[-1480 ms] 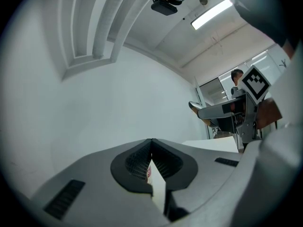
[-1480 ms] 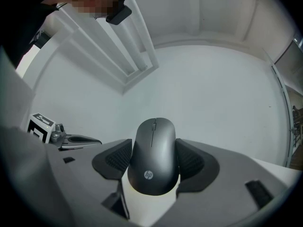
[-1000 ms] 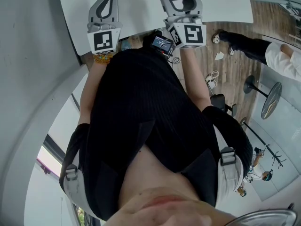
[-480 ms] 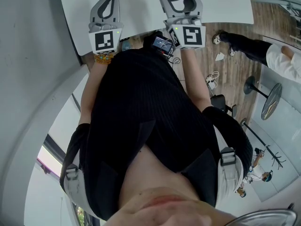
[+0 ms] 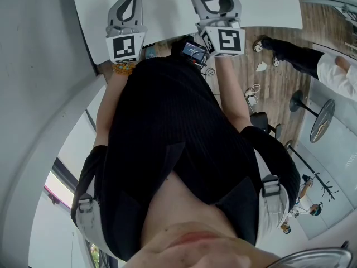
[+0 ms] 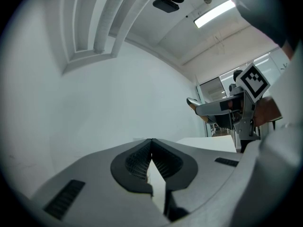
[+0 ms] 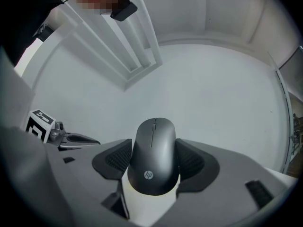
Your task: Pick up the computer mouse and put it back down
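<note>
Dark grey mouse (image 7: pixel 153 157), white table (image 5: pixel 167 10)

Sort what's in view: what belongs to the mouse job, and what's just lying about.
Job in hand:
- computer mouse, clamped between the jaws of the right gripper
- white table, where it goes back down

Lying about:
- left gripper, shut on nothing
- white scrap on the wooden floor
- bystander at the right
</note>
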